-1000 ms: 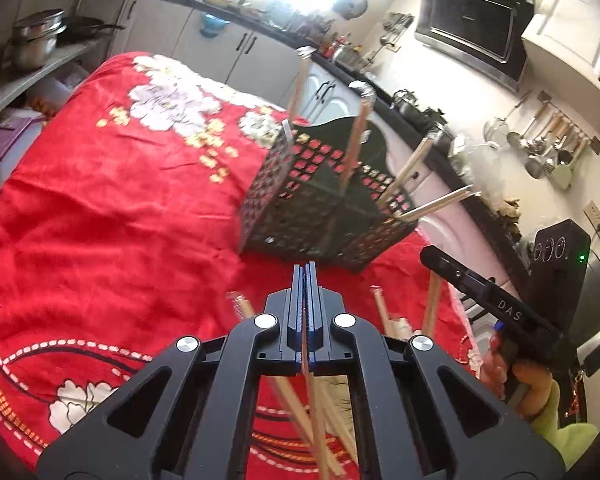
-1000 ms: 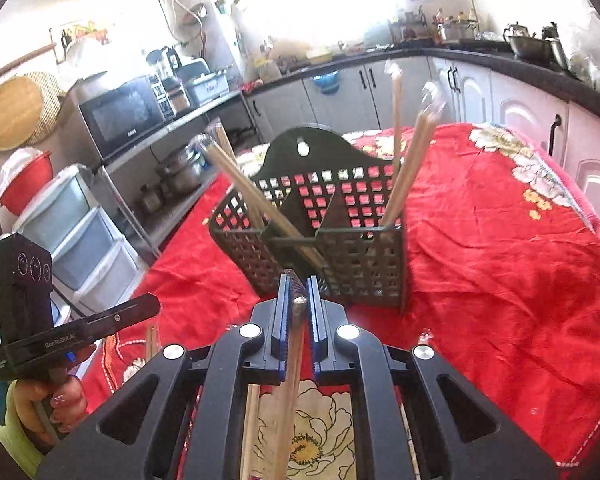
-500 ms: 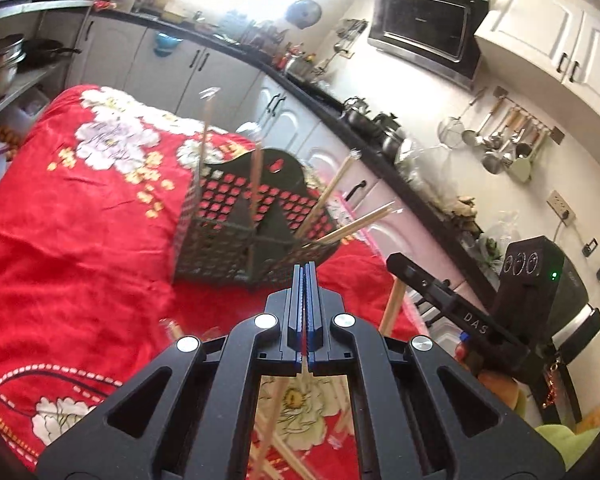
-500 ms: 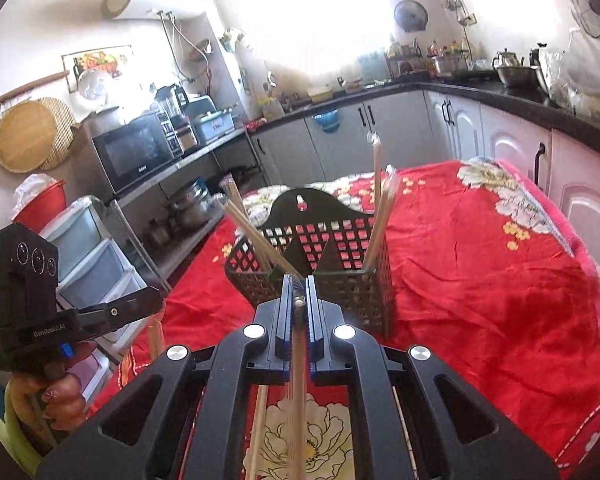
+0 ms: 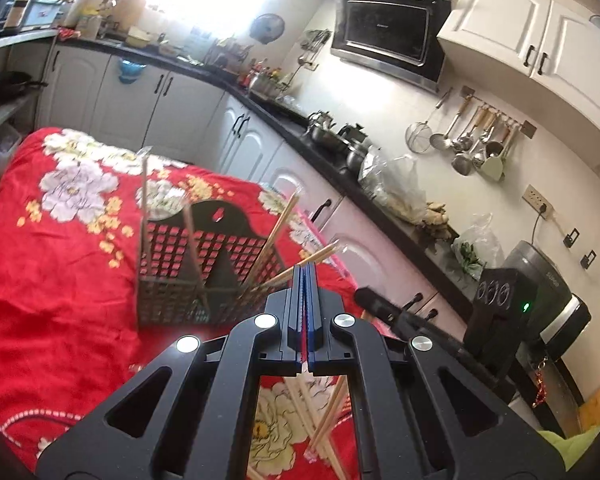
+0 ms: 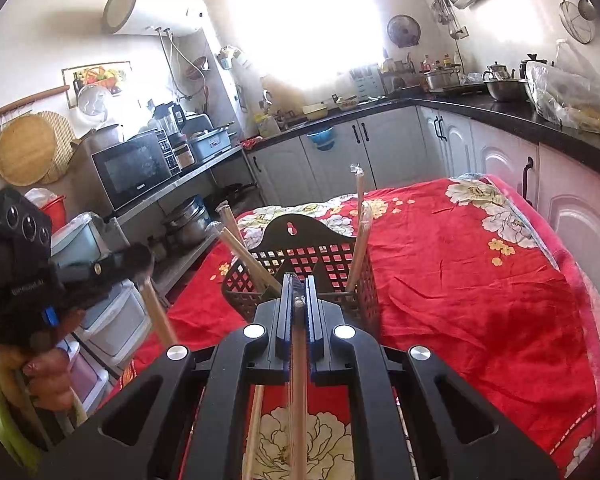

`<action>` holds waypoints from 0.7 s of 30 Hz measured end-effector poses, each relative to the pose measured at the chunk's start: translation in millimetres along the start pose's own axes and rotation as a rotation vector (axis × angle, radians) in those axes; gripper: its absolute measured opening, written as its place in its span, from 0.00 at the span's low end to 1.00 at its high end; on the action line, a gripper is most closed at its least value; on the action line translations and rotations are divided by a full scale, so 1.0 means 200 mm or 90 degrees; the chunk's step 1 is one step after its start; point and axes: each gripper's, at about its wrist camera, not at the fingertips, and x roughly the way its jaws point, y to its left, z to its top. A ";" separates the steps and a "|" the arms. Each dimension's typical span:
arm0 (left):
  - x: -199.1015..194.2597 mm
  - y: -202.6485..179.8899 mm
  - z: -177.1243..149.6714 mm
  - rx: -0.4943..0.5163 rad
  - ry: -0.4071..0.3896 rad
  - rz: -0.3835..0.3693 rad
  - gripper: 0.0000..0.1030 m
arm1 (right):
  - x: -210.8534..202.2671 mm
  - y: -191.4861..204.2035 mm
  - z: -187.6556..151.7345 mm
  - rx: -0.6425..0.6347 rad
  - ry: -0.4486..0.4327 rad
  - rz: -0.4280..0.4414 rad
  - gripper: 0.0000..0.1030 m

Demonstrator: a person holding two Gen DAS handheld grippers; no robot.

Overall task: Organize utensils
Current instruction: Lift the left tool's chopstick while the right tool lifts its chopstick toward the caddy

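Left wrist view: the left gripper (image 5: pixel 305 276) fills the lower centre of the frame with its jaws pressed together. Whether anything is pinched between them cannot be told here, since no stick shows at the tips. Below the jaws, through the frame of the tool, loose chopsticks (image 5: pixel 327 420) lie crossed on the red flowered cloth (image 5: pixel 48 264). Just above and left of the fingertips stands the black lattice utensil basket (image 5: pixel 204 276), upright on the cloth near frame centre. Several wrapped chopsticks stand in its compartments, two near-upright at the left and two leaning out to the right. At the right edge the right gripper (image 5: pixel 366 295) reaches in, blurred.

Right wrist view: the right gripper (image 6: pixel 299 286) sits at lower centre, its jaws clamped on a single wooden chopstick (image 6: pixel 298 392) that runs down the middle of the tool toward the bottom edge; its tip shows between the pads. A second stick lies on the cloth just left of it. Directly beyond the fingertips is the same basket (image 6: pixel 324 258), with sticks leaning left from one side and standing nearly upright at the right. At the left edge a hand (image 6: pixel 46 376) grips the other tool, from whose blurred jaws a chopstick (image 6: pixel 158 316) slants downward.
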 end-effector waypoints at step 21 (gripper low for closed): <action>0.08 -0.23 0.30 0.098 -0.050 -0.011 0.00 | -0.05 0.07 0.25 -0.020 -0.083 0.003 0.06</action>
